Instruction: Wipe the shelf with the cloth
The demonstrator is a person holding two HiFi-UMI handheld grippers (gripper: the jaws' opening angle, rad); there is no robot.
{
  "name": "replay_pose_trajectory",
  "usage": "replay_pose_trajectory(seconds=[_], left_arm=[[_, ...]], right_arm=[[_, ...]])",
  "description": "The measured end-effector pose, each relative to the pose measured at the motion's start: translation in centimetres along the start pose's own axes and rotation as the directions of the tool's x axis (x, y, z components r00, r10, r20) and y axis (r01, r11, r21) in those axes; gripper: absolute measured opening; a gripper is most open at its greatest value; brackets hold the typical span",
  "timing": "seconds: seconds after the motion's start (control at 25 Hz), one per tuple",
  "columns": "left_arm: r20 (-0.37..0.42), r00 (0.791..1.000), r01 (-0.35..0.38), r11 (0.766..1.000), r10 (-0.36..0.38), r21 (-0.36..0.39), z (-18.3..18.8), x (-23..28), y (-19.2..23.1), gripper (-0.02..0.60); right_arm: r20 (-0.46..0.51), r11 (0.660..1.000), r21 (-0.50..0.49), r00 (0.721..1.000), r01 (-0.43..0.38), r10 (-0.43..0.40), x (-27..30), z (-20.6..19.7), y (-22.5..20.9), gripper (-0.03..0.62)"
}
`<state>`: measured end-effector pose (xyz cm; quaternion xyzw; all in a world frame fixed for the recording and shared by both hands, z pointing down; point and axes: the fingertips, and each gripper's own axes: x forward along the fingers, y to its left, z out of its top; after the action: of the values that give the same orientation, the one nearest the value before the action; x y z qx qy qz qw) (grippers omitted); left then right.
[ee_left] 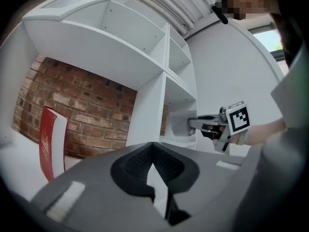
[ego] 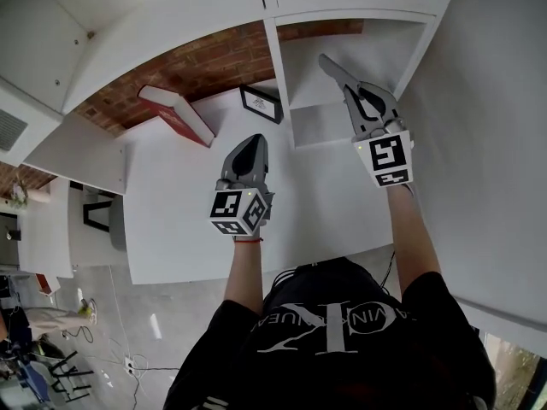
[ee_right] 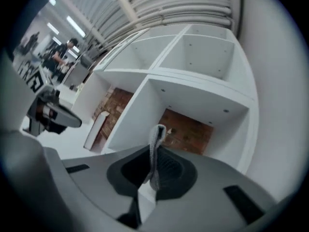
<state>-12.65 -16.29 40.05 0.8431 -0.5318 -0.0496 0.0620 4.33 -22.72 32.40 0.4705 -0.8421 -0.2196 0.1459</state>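
closest in, the left gripper (ee_left: 152,147) has its jaws together on nothing and just hangs level over the wide left bay. a bit further on, the right gripper (ee_right: 155,152) is clamped on the cloth (ee_right: 158,132), a thin grey-white fold poking up past its tips, at the mouth of the small right cubby of the shelf (ego: 327,125). looks like the approach step to me: the cloth is at the opening but not pressed on the board yet. next move probably needs it laid flat and swept side to side, minding the divider (ego: 279,75) and the tight walls. further back in the left bay a red book (ego: 178,114) and a small picture frame (ego: 261,102) lean by the brick wall (ego: 197,65), and they'd be in the way there.
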Motion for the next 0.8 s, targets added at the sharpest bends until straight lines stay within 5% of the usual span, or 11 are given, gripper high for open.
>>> replay_pose_trajectory(seconds=[0.12, 0.2, 0.28, 0.36, 0.52, 0.6, 0.68, 0.8], left_arm=[[-0.002, 1.000, 0.006, 1.000, -0.006, -0.009, 0.1, 0.7, 0.3, 0.009], [-0.006, 1.000, 0.010, 1.000, -0.010, -0.011, 0.0, 1.1, 0.3, 0.009], [-0.010, 1.000, 0.008, 1.000, -0.009, -0.016, -0.1, 1.4, 0.5, 0.009], [-0.009, 1.000, 0.003, 1.000, -0.004, -0.025, 0.0, 1.8, 0.8, 0.009], [-0.005, 1.000, -0.008, 0.999, 0.008, -0.043, 0.0, 2.7, 1.5, 0.009], [-0.007, 1.000, -0.014, 0.998, 0.014, -0.054, -0.2, 3.0, 1.6, 0.009], [-0.008, 1.000, -0.017, 0.998, 0.016, -0.064, -0.3, 3.1, 1.5, 0.009], [-0.013, 1.000, -0.015, 0.998, 0.014, -0.066, -0.4, 3.3, 1.4, 0.009]], right_arm=[[-0.108, 0.965, -0.252, 0.993, -0.070, 0.044, 3.1, -0.8, 1.3, 0.021], [-0.187, 0.935, -0.297, 0.972, -0.194, 0.142, 4.5, -2.0, 3.3, 0.021], [-0.229, 0.919, -0.217, 0.932, -0.330, 0.280, 4.8, -2.8, 5.5, 0.055], [-0.227, 0.897, -0.095, 0.887, -0.431, 0.402, 4.4, -2.9, 7.1, 0.168], [-0.171, 0.833, 0.116, 0.815, -0.541, 0.553, 3.8, -3.2, 8.7, 0.238], [-0.168, 0.837, 0.121, 0.820, -0.534, 0.547, 4.3, -3.2, 8.2, 0.228], [-0.187, 0.871, 0.074, 0.851, -0.487, 0.491, 5.0, -2.9, 7.1, 0.117], [-0.208, 0.918, 0.017, 0.897, -0.397, 0.391, 6.7, -2.0, 5.0, 0.057]])
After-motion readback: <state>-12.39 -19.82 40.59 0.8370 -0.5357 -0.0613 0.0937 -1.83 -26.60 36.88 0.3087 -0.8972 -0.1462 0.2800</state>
